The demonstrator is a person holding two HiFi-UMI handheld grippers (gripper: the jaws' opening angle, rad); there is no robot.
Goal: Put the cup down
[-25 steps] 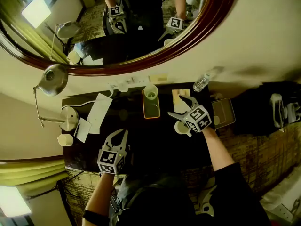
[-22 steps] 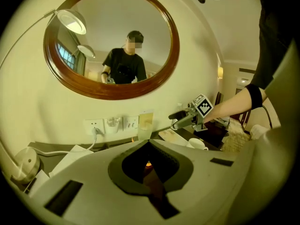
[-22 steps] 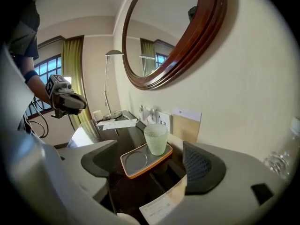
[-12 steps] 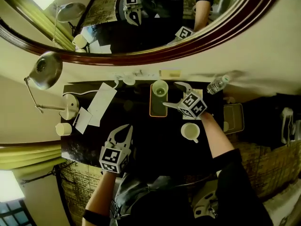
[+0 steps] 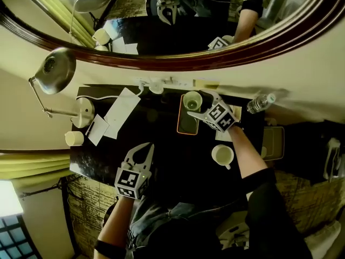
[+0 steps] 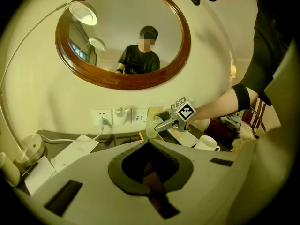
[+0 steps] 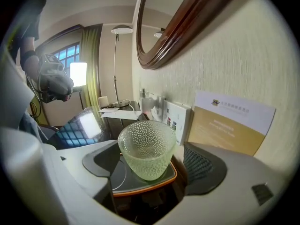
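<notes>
The dark, glossy counter (image 5: 161, 150) before me carries an orange-rimmed tray (image 5: 186, 125) at its back edge, a white mug (image 5: 222, 155) toward its right edge, and paper sheets (image 5: 121, 112) and a lamp base (image 5: 84, 113) near its left edge.

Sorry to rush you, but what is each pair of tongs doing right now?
Left tongs: closed, empty.
Right tongs: open around the glass, having just closed slightly; not pressing on it.
</notes>
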